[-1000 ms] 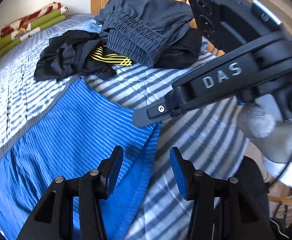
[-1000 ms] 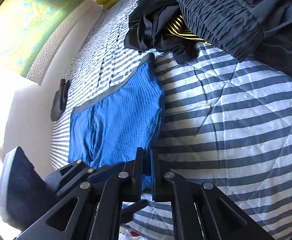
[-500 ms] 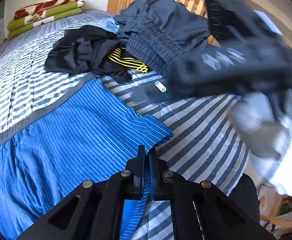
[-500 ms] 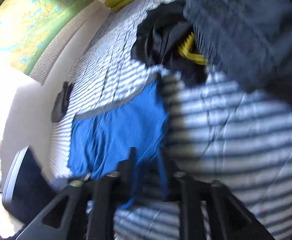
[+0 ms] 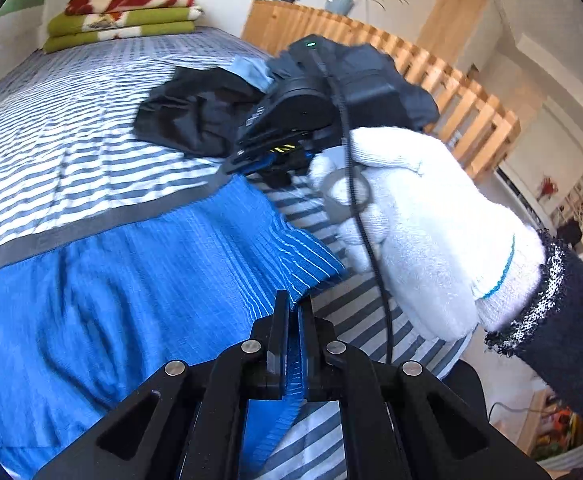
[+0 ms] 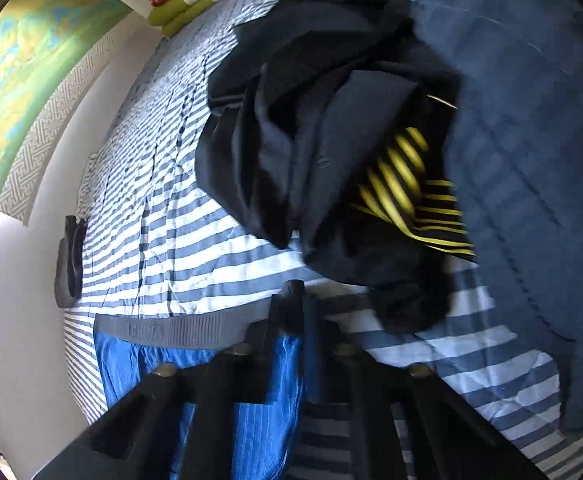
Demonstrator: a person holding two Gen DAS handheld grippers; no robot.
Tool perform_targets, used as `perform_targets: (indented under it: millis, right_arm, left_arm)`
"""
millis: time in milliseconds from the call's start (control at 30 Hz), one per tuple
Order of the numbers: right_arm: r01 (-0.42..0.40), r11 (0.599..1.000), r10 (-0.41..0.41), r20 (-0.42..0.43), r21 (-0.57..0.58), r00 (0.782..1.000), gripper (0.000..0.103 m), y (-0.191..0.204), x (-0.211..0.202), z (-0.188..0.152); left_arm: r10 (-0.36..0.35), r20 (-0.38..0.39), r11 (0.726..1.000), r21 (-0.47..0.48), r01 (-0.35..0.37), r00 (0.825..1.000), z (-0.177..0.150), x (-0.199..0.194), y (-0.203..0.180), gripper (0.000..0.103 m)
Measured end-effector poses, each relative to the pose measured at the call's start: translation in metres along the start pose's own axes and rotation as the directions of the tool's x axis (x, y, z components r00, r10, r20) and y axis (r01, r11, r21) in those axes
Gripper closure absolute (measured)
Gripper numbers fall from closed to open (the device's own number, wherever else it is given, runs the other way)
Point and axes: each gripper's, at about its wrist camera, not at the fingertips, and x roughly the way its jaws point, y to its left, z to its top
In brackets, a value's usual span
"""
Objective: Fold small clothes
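Left wrist view: left tongs [image 5: 294, 312] pinch the hem corner of the blue striped shorts [image 5: 131, 280] spread on the bed [image 5: 71, 120], right tongs [image 6: 305, 300] clamp the waistband end; carry both corners across together, level and taut.

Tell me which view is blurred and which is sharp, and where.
Left wrist view: the left claw and the blue shorts are sharp; the right claw is motion-smeared, the gloved hand fairly crisp. Right wrist view: the right claw is dark and soft, the yellow-striped garment streaks, and bright glare washes the left edge; both views bend strongly at the rim.
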Motion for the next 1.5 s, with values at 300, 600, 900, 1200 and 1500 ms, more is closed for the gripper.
perform_targets:
  millis: [300, 600, 900, 1200, 1500]
  right_arm:
    - [-0.002, 0.98, 0.014, 0.057, -0.198, 0.998, 0.098, 0.121, -0.013, -0.002]
    - [0.024, 0.919, -0.028, -0.003, -0.393, 1.0, 0.098, 0.26, 0.063, -0.029]
    - [0.091, 0.854, -0.115, -0.015, -0.512, 0.993, 0.098, 0.327, 0.122, -0.059]
    - [0.056, 0.826, -0.134, -0.1, -0.561, 0.986, 0.095, 0.343, 0.158, -0.071]
    - [-0.052, 0.885, 0.045, -0.025, -0.462, 0.999, 0.075, 0.272, 0.062, -0.055]
  left_arm:
    - [0.086, 0.093, 0.976, -0.206, -0.066, 0.992, -0.044, -0.082, 0.087, 0.1]
    - [0.184, 0.148, 0.901, -0.42, -0.107, 0.972, -0.105, -0.139, 0.166, 0.1]
    - [0.204, 0.139, 0.835, -0.541, -0.098, 0.969, -0.143, -0.145, 0.223, 0.1]
    - [0.187, 0.089, 0.825, -0.555, -0.107, 0.978, -0.154, -0.141, 0.243, 0.092]
    - [0.32, 0.126, 0.862, -0.45, -0.234, 0.939, -0.125, -0.174, 0.233, 0.059]
